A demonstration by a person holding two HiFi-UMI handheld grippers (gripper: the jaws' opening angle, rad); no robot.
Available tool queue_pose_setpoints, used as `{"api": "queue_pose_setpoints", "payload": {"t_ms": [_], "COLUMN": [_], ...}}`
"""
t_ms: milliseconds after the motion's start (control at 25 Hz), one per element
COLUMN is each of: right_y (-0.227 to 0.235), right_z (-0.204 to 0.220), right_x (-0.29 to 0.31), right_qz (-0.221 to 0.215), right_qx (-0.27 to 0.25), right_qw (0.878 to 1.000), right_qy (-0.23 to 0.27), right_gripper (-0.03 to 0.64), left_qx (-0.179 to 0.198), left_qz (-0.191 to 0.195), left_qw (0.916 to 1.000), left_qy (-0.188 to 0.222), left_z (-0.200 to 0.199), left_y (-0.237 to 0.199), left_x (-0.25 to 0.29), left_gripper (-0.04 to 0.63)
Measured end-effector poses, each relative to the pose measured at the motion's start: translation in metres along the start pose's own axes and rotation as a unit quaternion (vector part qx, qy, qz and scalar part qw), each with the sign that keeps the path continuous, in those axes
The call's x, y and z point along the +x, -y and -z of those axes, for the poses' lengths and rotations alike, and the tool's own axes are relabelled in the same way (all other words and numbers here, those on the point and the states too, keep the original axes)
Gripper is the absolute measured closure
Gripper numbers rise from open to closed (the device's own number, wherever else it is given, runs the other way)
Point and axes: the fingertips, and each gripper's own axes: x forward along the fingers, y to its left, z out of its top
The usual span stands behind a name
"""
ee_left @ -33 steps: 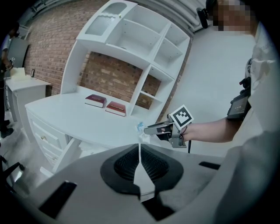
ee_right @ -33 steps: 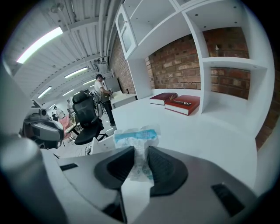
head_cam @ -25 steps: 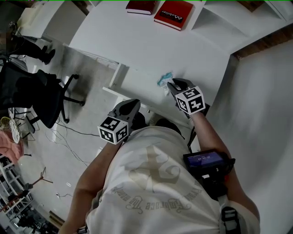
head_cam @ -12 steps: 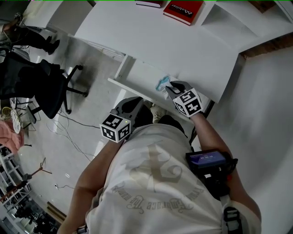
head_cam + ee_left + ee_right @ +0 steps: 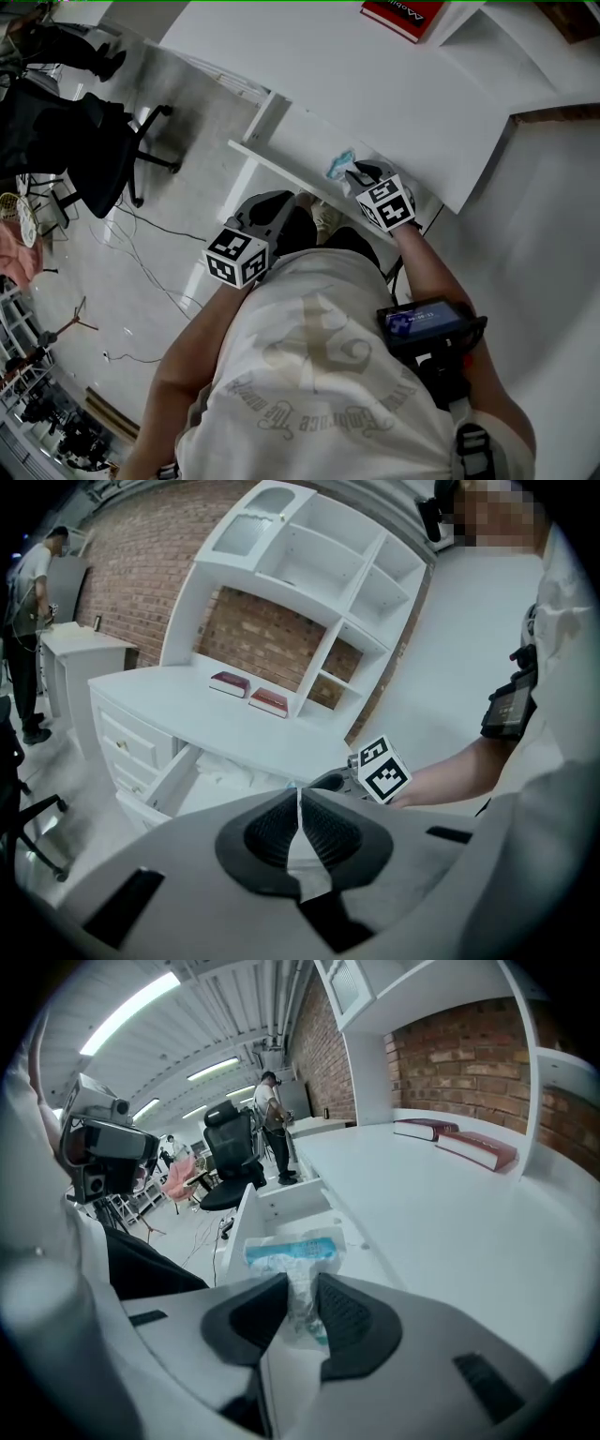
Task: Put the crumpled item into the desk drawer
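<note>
Below the person's head, a wide white desk (image 5: 375, 84) fills the upper part of the head view, its top bare except for a red book (image 5: 405, 11) at the far edge. The left gripper view shows a white hutch (image 5: 309, 564) of open shelves standing on the back of that desk, against a brick wall. A black office chair (image 5: 89, 155) stands on the pale floor to the desk's left, well apart from the person. The desk's drawer (image 5: 295, 150) is pulled out toward the person, and its white inside is open to view.

The right gripper (image 5: 300, 1288) reaches forward and down over the near end of the drawer, just beside the front edge of the desk. Its dark ribbed pads pinch the crumpled item (image 5: 291, 1252), a scrunched clear wrapper with blue print. The bulk of the wrapper fans out past the fingertips, over the inside of the drawer. From the pictures it cannot be told whether it touches the drawer floor. From above it shows as a small pale blue wad (image 5: 340, 165) at the gripper's tip.

The left gripper (image 5: 298, 794) is lower and nearer the person's body, on the left side of the drawer. Its jaws are pressed together at the tips with nothing between them.
</note>
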Motion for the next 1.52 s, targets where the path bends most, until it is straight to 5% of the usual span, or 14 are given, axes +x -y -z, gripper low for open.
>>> {"api": "queue_pose_setpoints", "payload": {"t_ms": [520, 1520], "right_y": [0.000, 0.018], "right_z": [0.015, 0.022], "right_x": [0.049, 0.081], "right_qz": [-0.011, 0.026], "right_qx": [0.019, 0.037], "right_qw": [0.999, 0.994], "right_qy": [-0.047, -0.095], "right_gripper": [0.502, 0.488], "left_qx": [-0.046, -0.073], "left_qz": [-0.030, -0.042], "left_qw": [0.9985, 0.9964], "left_qy": [0.006, -0.014], "left_z": [0.012, 0.007], "left_y": [-0.028, -0.043], "left_x": [-0.014, -0.032], "left_gripper": [0.565, 0.565]}}
